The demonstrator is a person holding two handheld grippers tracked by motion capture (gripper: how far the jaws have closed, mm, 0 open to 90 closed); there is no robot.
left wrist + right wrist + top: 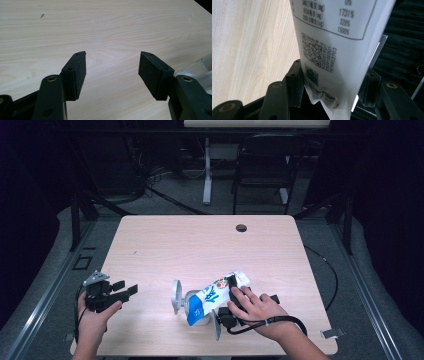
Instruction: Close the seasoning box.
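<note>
Right tongs (231,296): gripping the pouch's (216,296) crimped end, pads pressing both faces.
Left tongs (126,290): hovering agape, carrying nothing.
Pouch position: lying tilted over a metal stand (176,296) at the table's (200,245) near edge.
Long axis: running from the right tongs toward the left tongs.
Nearer hand: right hand (257,307); left standing well apart.

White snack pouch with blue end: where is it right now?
The white snack pouch with blue end sits front-centre on the light wood table in the high view, clamped in the right tool, its blue end over a grey metal cup.
</note>
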